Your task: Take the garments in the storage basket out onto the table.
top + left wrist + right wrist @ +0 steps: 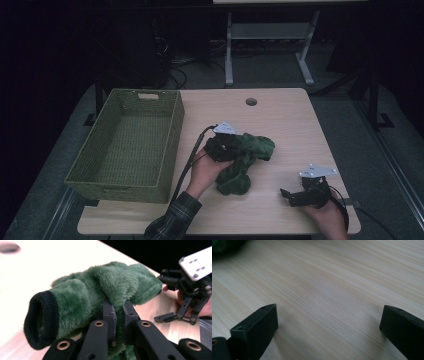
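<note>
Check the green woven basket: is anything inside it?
The green woven basket looks empty in the high view: only its woven floor shows. Its near wall hides a strip of floor just behind it. The fuzzy green garment lies outside on the table, pinched by the left gripper.

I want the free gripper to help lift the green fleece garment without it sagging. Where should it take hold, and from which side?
Probably the black ribbed cuff of the green fleece garment. It ends a tube of fabric lying on the table, apart from the fold that the left gripper pinches. The right gripper, jaws open, could come in low from the cuff's open end.
</note>
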Demonstrator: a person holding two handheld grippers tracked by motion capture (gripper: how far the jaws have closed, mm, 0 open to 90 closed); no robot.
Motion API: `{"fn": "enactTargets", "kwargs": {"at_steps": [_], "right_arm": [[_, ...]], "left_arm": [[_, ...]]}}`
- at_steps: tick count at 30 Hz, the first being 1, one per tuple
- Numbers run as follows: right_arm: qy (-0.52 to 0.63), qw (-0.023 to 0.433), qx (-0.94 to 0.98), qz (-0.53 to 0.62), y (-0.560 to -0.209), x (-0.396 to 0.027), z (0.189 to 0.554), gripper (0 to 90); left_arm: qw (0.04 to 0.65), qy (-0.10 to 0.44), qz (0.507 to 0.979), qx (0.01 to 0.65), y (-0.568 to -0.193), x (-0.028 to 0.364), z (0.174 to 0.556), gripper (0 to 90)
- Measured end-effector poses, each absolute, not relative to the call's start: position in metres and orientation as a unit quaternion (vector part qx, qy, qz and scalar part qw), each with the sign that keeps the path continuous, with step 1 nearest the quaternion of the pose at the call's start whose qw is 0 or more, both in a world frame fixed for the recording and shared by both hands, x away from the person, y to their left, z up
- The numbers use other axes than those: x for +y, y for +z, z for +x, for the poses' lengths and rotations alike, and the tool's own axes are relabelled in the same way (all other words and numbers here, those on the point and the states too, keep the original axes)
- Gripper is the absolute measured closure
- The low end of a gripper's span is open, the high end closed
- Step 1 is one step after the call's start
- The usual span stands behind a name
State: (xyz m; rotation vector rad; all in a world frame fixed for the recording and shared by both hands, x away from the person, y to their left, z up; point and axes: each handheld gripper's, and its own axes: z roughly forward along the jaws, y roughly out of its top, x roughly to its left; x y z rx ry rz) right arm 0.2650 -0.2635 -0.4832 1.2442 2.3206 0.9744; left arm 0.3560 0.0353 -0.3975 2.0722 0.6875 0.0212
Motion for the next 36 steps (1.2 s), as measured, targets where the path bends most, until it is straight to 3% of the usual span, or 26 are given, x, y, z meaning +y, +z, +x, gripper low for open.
{"fn": "enactTargets", "kwargs": {"at_steps": [13, 16, 17, 18, 22, 36], "right_arm": [[0.342, 0.166, 0.815, 0.437, -0.483, -0.264, 0.265, 1.4], [0.342, 0.166, 0.815, 0.437, -0.483, -0.264, 0.265, 1.3], [0.342, 0.166, 0.815, 0.437, -0.483, -0.264, 0.265, 1.3], [0.342, 0.167, 0.815, 0.436, -0.483, -0.264, 0.265, 1.4], [0.342, 0.166, 0.815, 0.437, -0.483, -0.264, 0.265, 1.4], [0.343, 0.166, 0.815, 0.437, -0.483, -0.263, 0.265, 1.4]], "left_arm": [[0.417, -0.012, 0.867, 0.271, -0.438, 0.004, 0.362, 79.8], [0.414, -0.006, 0.870, 0.266, -0.440, 0.004, 0.361, 69.0], [0.416, 0.000, 0.869, 0.266, -0.438, 0.006, 0.360, 69.0], [0.422, 0.011, 0.869, 0.260, -0.433, 0.010, 0.357, 57.2], [0.432, 0.026, 0.866, 0.252, -0.422, 0.024, 0.352, 46.3], [0.456, 0.028, 0.850, 0.261, -0.413, 0.084, 0.323, 41.4]]}}
